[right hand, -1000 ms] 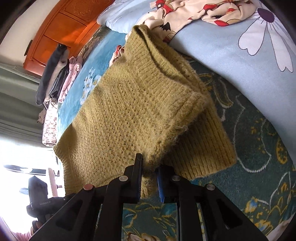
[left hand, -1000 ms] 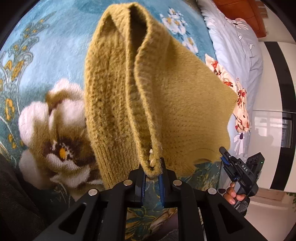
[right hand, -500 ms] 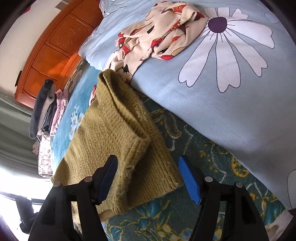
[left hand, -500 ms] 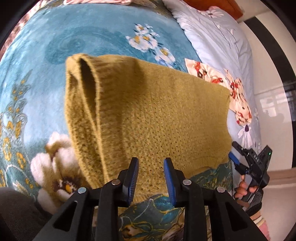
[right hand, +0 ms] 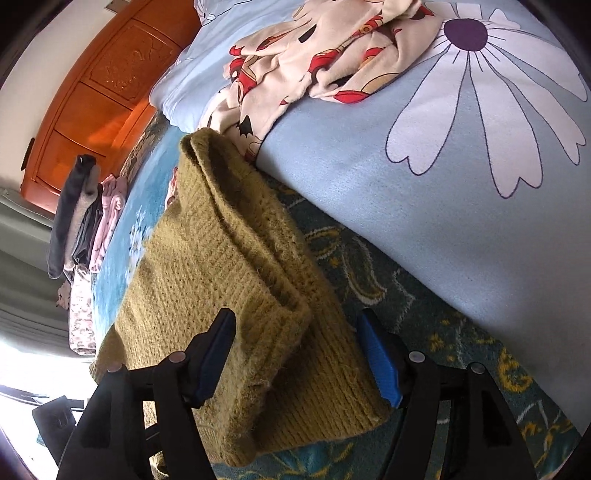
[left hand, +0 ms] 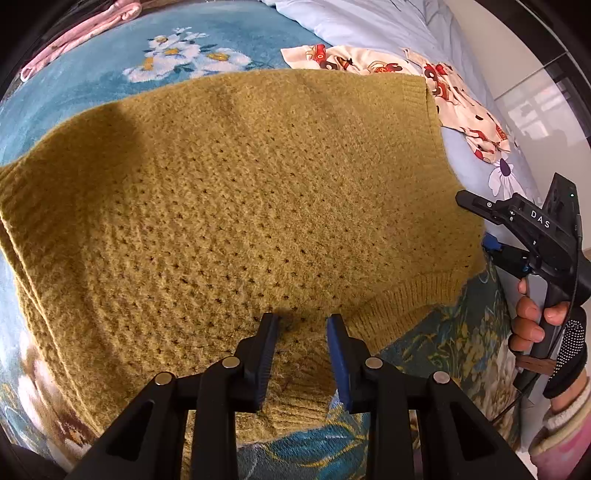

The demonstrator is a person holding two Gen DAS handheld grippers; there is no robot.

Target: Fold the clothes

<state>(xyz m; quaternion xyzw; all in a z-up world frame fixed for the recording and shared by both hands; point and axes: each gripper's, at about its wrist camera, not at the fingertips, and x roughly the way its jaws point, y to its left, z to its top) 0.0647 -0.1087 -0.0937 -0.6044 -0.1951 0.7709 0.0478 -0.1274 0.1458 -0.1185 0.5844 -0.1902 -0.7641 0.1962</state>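
A mustard-yellow knit sweater [left hand: 240,192] lies folded flat on the teal floral blanket [left hand: 92,74]. My left gripper [left hand: 301,321] is open just above its near ribbed hem, and nothing is pinched between the blue pads. In the right wrist view the sweater [right hand: 207,277] shows its stacked folded layers. My right gripper [right hand: 294,315] is open wide and straddles the near corner of the fold, its pads clear of the knit. The right gripper [left hand: 474,221] also shows at the sweater's right edge, held by a hand [left hand: 532,317].
A cream garment with red print [right hand: 314,62] lies crumpled on a light-blue daisy quilt [right hand: 406,184] right of the sweater. An orange wooden headboard [right hand: 103,85] stands beyond. Folded clothes [right hand: 81,218] are stacked at the far left, and a pink garment [left hand: 85,29] lies beyond the sweater.
Both grippers let go of the sweater and opened. It dropped from hanging in the air to lying flat and folded. The left gripper swung across and now faces the sweater's broad side.
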